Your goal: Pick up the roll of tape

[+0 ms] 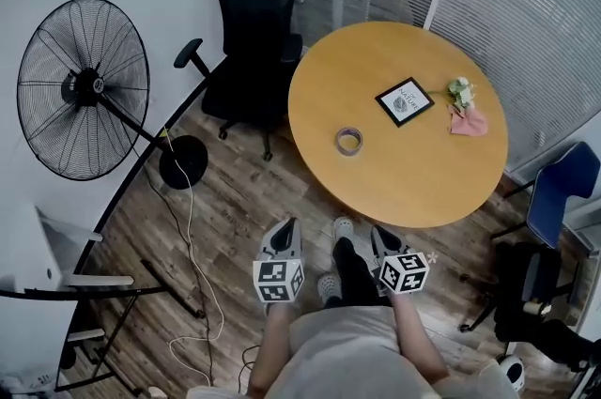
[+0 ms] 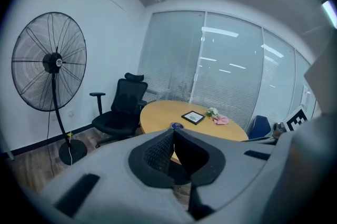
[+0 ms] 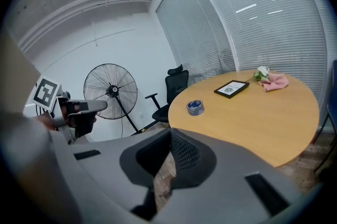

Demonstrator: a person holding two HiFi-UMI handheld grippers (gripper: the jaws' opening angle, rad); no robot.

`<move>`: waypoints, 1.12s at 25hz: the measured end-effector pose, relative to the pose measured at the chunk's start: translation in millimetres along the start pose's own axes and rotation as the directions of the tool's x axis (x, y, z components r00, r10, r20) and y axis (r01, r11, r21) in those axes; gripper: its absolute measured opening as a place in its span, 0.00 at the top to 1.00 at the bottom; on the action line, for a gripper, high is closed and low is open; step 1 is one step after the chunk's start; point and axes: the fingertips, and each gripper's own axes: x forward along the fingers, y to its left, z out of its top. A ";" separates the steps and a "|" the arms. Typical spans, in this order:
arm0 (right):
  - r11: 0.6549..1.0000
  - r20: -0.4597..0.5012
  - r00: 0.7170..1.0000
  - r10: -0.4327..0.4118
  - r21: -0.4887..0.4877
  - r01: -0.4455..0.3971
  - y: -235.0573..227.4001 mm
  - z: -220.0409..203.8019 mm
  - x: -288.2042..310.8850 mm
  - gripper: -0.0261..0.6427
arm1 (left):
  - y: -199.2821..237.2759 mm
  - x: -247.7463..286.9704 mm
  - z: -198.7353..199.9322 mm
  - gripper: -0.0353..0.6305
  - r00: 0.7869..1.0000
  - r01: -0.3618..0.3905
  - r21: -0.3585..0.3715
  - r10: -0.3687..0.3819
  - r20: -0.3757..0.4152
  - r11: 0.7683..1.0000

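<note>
1. Head view: roll of tape (image 1: pixel 349 141) lying flat on the round surface (image 1: pixel 404 186), toward its left side.
2. Left gripper view: left gripper (image 2: pixel 174 132) clenched, empty.
3. Right gripper view: right gripper (image 3: pixel 171 132) clenched, empty, well short of the tape. Probably light, rigid: pinch one wall through the hole.

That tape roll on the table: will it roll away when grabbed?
The tape roll lies flat, hole up, so it probably won't roll. The table looks smooth, so a nudge may slide it. Likely stiff and light.
</note>
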 end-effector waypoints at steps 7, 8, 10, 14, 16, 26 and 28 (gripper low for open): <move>0.999 -0.020 0.999 0.035 -0.016 -0.035 8.7 6.1 29.5 0.97 | 17.5 16.3 3.7 0.93 1.000 -0.023 -0.014 0.023 -0.003 1.000; 0.999 -0.024 0.999 0.039 -0.021 -0.040 9.4 6.5 32.3 0.97 | 19.2 20.4 4.0 0.93 1.000 -0.023 -0.016 0.023 -0.006 1.000; 0.999 -0.031 0.999 0.041 -0.027 -0.042 5.8 8.5 38.0 0.97 | 20.3 30.3 4.5 0.93 1.000 -0.021 -0.018 0.021 -0.012 1.000; 0.999 -0.018 0.999 0.029 -0.015 -0.029 -15.3 27.4 56.3 0.97 | 14.0 57.7 14.4 0.93 1.000 0.006 0.004 -0.006 -0.016 1.000; 1.000 -0.009 1.000 0.027 -0.009 -0.027 -22.0 40.1 68.8 0.97 | 11.6 71.4 19.9 0.93 0.999 0.034 0.019 -0.033 -0.023 0.999; 0.997 -0.002 0.998 0.064 -0.029 -0.064 -39.4 99.7 148.9 0.97 | 20.0 141.3 56.5 0.93 0.997 0.072 0.067 -0.070 -0.037 0.995; 0.997 -0.012 0.998 0.064 -0.035 -0.065 -44.0 107.2 161.6 0.97 | 21.8 153.1 62.2 0.93 0.997 0.073 0.070 -0.071 -0.042 0.995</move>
